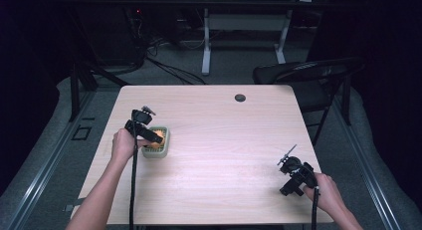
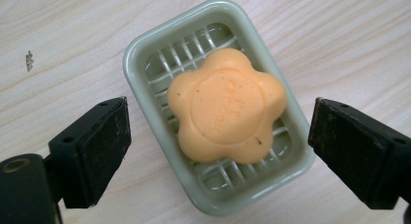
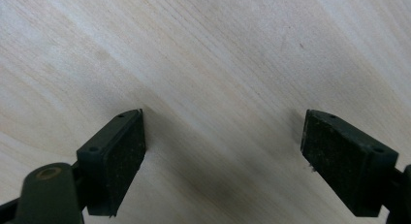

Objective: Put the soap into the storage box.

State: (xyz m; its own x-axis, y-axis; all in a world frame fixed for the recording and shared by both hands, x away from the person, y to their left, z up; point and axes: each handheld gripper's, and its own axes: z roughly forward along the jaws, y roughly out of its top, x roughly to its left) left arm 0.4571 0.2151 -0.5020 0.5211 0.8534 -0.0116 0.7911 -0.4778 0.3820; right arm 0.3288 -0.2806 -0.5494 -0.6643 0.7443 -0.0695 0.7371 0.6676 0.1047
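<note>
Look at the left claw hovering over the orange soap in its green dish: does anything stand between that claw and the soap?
Nothing visible does. The left claw is open above the soap, which lies in the soap dish. The pads stand apart on either side, touching neither, with only bare table around.

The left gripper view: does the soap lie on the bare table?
No, the orange soap lies inside the green soap dish.

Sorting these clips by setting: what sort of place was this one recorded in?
Probably a lab or studio recording space, not a home: a bare light wooden table on grey floor, dark surroundings, tangled black cables behind it, a black folding chair, and the white legs of another desk.
</note>
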